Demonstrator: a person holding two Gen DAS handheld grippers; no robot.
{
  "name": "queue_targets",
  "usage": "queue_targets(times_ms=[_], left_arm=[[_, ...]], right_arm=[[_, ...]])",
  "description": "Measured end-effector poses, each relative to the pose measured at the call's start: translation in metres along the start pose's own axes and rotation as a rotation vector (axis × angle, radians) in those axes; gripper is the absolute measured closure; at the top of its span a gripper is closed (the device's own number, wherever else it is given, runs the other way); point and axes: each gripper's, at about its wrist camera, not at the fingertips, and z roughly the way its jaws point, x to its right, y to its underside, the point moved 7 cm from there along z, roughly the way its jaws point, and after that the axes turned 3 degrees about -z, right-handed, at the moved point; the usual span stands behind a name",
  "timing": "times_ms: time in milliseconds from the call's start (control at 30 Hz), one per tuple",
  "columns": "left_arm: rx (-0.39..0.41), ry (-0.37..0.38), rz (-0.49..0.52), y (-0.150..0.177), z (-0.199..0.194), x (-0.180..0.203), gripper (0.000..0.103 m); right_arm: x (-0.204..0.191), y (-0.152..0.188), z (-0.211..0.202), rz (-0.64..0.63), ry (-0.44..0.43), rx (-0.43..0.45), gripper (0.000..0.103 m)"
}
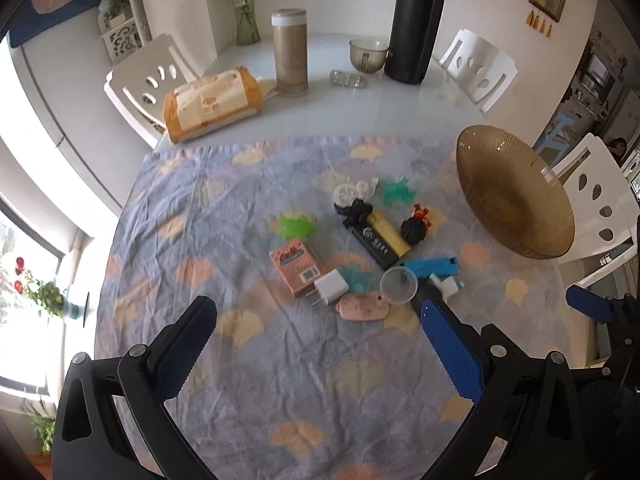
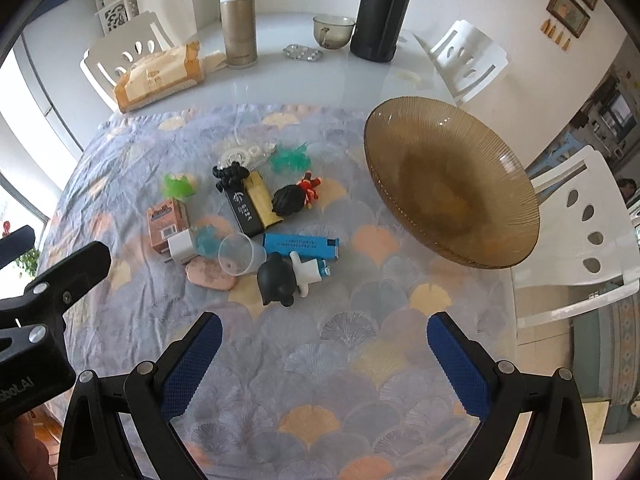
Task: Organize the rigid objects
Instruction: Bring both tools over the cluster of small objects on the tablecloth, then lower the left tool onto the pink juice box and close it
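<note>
A pile of small rigid items lies mid-cloth: a pink box, a white charger, a clear cup, a black box and a blue box. An empty amber glass bowl stands to their right. My left gripper hovers open just short of the pile, holding nothing. In the right wrist view, my right gripper is open and empty, near a black-headed figurine, the blue box and the bowl.
On the bare white table behind the cloth stand a tall black flask, a gold canister, a glass mug and a wrapped packet. White chairs ring the table. The left gripper's body shows at left.
</note>
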Motion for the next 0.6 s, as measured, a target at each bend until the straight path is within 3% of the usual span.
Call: queue_targets(times_ms=[200, 300, 500, 600], left_arm=[[0.02, -0.024, 0.041, 0.004, 0.001, -0.023, 0.001], [-0.028, -0.053, 0.082, 0.019, 0.012, -0.049, 0.001], [-0.122, 0.068, -0.057, 0.041, 0.034, -0.061, 0.003], [-0.132, 0.088, -0.066, 0.044, 0.04, -0.055, 0.004]], right_arm=[[0.012, -0.002, 0.003, 0.029, -0.002, -0.004, 0.0], [0.027, 0.0, 0.007, 0.058, 0.0, -0.009, 0.0], [0.014, -0.003, 0.008, 0.021, -0.039, 0.002, 0.0], [0.001, -0.003, 0.01, 0.004, -0.056, -0.005, 0.0]])
